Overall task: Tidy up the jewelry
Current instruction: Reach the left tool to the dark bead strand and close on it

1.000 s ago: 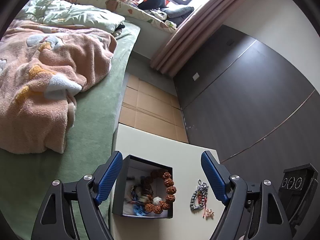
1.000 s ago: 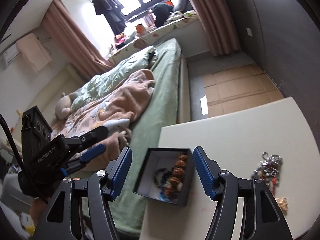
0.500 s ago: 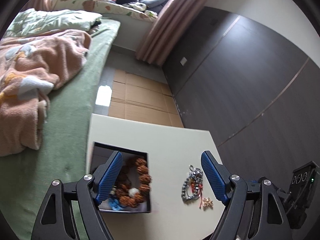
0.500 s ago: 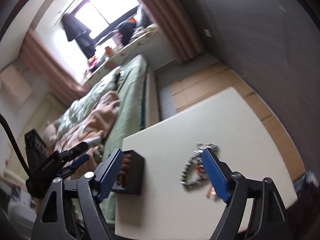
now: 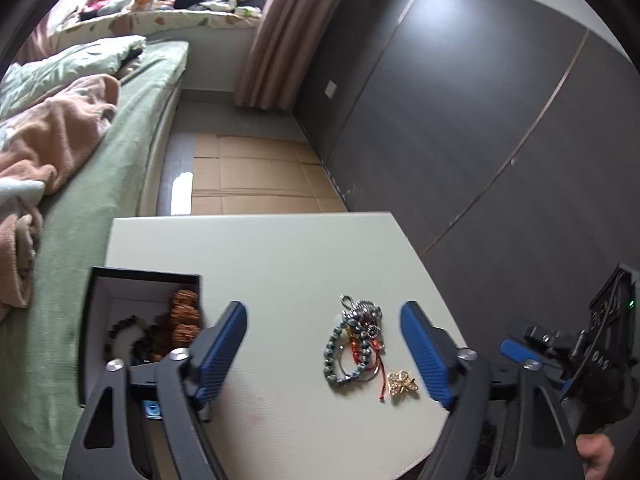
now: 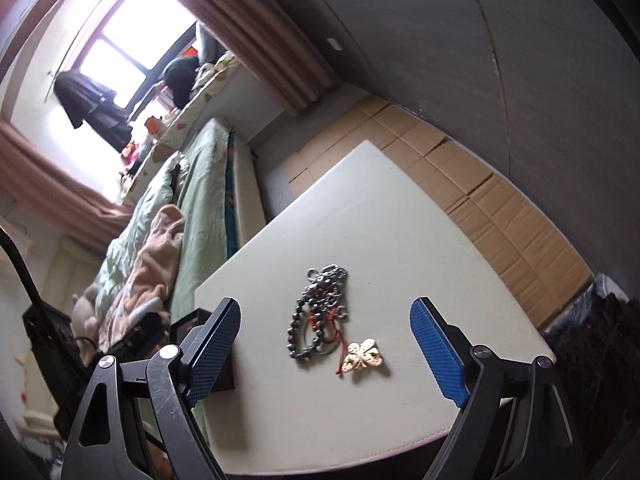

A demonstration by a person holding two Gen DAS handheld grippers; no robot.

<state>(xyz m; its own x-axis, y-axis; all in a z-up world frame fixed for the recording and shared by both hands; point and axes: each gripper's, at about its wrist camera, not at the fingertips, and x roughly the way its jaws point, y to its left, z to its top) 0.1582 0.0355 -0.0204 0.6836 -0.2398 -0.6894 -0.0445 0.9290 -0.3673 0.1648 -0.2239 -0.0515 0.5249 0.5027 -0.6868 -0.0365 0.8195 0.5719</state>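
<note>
Item: black square jewelry box with a pale lining (image 5: 96, 312), standing at the left edge of the cream tabletop (image 5: 280, 256); I see chunky reddish-brown seed beads (image 5: 185, 316) and a dark bead bracelet (image 5: 120, 330) already inside.

Item: tangled cluster of grey-green bead bracelets, silver charms and red cord (image 5: 356, 340), lying loose on the tabletop well right of the box; a small gold butterfly brooch (image 5: 402, 382) lies just beside its near end, apart from the beads but touching the cord's tail as far as I can tell.

Item: left gripper (image 5: 324, 354), released, blue pads spread wide with the cluster between them; nothing held.

Item: right gripper (image 6: 326, 354), likewise released and empty, framing cluster (image 6: 320, 312) and brooch (image 6: 364, 356).

Step in hand, by my judgement: picking up the loose pieces for the box; I would come straight down over the cluster's thick middle, pinch beads rather than thin cord, and lift slowly so the strands trail free without dragging the brooch off the near edge.
</note>
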